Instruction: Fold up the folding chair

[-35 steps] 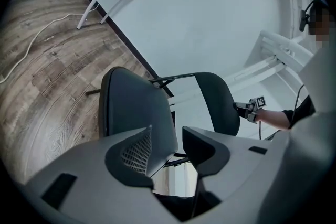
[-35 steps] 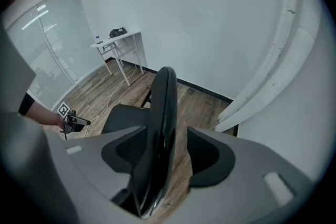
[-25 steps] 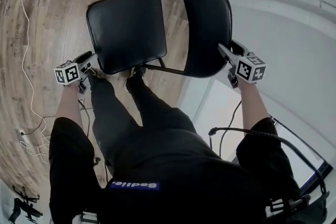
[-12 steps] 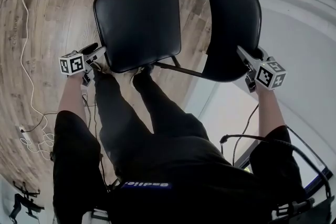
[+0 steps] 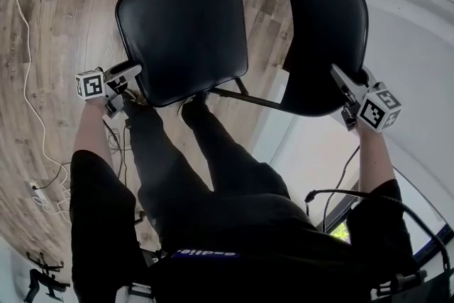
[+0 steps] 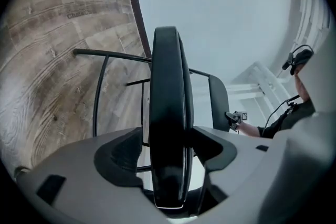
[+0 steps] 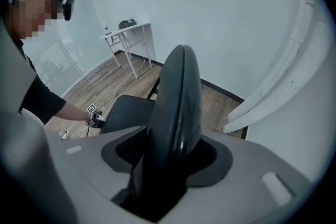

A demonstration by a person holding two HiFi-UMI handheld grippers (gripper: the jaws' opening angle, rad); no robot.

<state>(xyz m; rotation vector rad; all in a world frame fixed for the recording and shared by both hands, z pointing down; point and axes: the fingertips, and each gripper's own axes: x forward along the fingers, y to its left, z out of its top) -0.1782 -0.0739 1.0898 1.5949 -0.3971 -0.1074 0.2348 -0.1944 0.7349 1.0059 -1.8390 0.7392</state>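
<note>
- The folding chair [image 5: 213, 32] is standing on the wood floor [image 5: 64, 18] right in front of the person's legs [image 5: 198, 152], with a white wall [image 5: 418, 32] running along its right side.
- It is still sitting unfolded, seat [image 5: 181, 35] on the left and backrest [image 5: 326, 32] on the right, spread apart with a thin black frame bar [image 5: 248, 97] crossing the gap between them.
- The left gripper [image 5: 133, 73] is sitting at the seat's near left corner; its jaws have just been opening and are now standing wide.
- The left gripper view is showing the padded seat edge between those jaws with slivers of light on both sides, so the pads are not pressing on it.
- The right gripper [image 5: 339, 76] is clamping the lower outer edge of the backrest.
- The right gripper view is showing the dark backrest edge filling the slot between the jaws, held tight.
- A white cable [image 5: 27, 74] is trailing across the floor at far left.
- A small white table [image 7: 128, 34] is showing against the wall in the right gripper view, well away from the chair.
</note>
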